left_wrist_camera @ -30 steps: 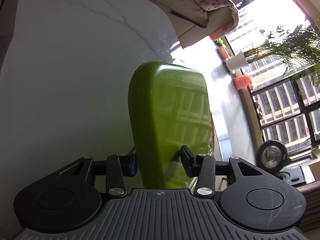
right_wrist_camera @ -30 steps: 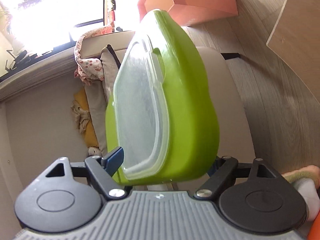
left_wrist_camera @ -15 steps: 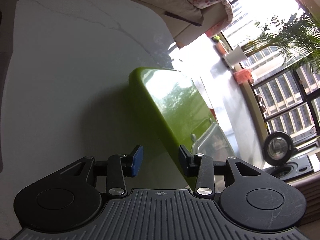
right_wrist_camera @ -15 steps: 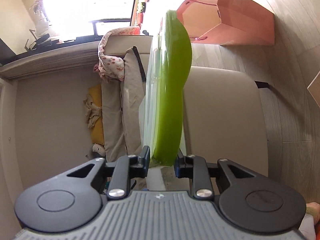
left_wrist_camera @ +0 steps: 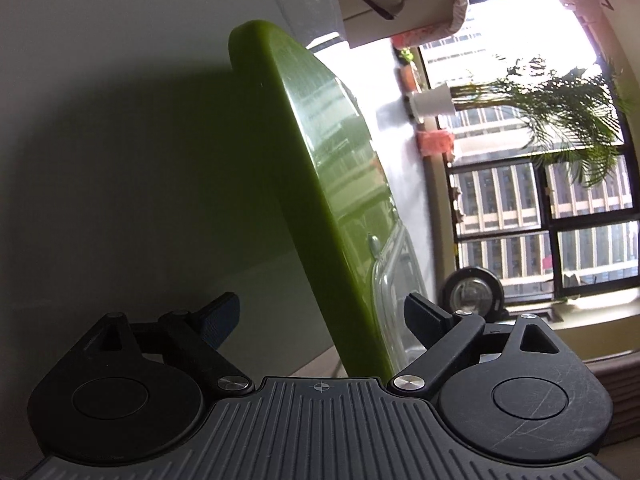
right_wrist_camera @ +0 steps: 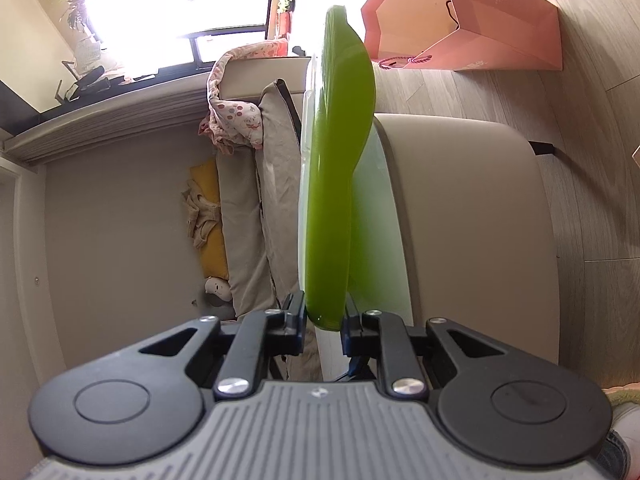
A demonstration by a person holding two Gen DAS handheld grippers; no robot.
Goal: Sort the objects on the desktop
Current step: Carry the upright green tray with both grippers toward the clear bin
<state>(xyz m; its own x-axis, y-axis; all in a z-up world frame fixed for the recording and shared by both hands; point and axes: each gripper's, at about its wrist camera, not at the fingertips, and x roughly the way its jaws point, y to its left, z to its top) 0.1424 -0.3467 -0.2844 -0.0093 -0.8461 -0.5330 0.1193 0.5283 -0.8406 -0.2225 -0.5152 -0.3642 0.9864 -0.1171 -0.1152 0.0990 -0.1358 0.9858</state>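
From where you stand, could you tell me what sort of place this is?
Probably a flat's living room, high up. A sofa stands on wood flooring, a potted palm sits by a big window facing tower blocks, and a pink paper bag lies on the floor.

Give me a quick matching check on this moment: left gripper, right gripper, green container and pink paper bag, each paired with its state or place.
Things:
1. left gripper
2. right gripper
3. green container
4. pink paper bag

States or places:
A. lying on the wooden floor
B. jaws wide apart, pads off the container
C. held on edge, clear lid to one side
D. jaws closed on the container's rim

Pairs: 1-B, 2-D, 3-C, 4-A
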